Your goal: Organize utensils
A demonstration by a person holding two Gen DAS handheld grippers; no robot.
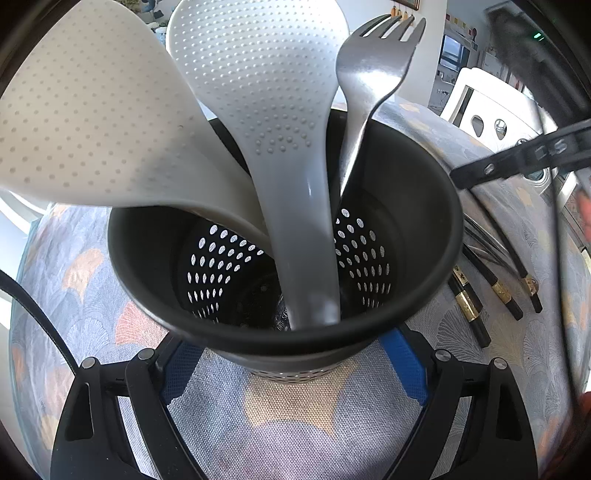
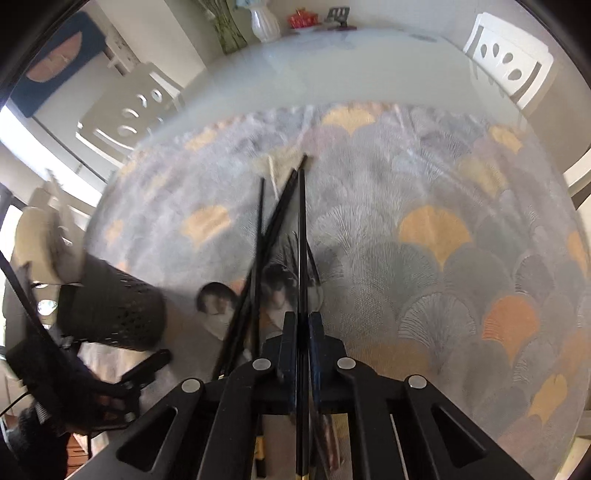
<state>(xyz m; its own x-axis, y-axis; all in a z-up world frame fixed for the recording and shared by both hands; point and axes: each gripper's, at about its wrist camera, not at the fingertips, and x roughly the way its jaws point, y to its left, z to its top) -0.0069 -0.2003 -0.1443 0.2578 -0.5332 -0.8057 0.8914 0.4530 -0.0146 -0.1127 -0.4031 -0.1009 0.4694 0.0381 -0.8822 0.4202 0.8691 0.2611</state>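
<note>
Right in front of the left wrist camera stands the dark perforated utensil holder (image 1: 284, 295) on the fan-patterned tablecloth (image 1: 295, 413), and it's crowded: two pale dotted rice paddles, one leaning out to the left (image 1: 92, 122) and one nearly upright (image 1: 266, 110), plus a steel fork (image 1: 369, 74) with its tines up, all standing handle-down inside. Those broad paddle heads fill most of the opening – only the right side of the rim looks free. Just right of the holder, loose black chopsticks (image 1: 491, 284) with gold bands lie on the cloth, and the other tool's arm (image 1: 524, 158) crosses above them.

The left gripper (image 1: 295, 369) straddles the holder's base, its blue-padded fingers (image 1: 406, 365) close on either side of the holder; contact can't be made out, since the holder hides the tips (the left pad barely shows).

Over on the right wrist camera – the right gripper (image 2: 303, 325) has its jaws pinched nearly together on a single black chopstick (image 2: 302, 229), which runs straight out ahead between the pads. The rest of the bundle (image 2: 258, 258) lies fanned on the cloth just left of it, blurred. The holder (image 2: 110, 310) sits well off to the lower left, with white chairs (image 2: 509, 66) and a white vase (image 2: 264, 22) beyond the table
</note>
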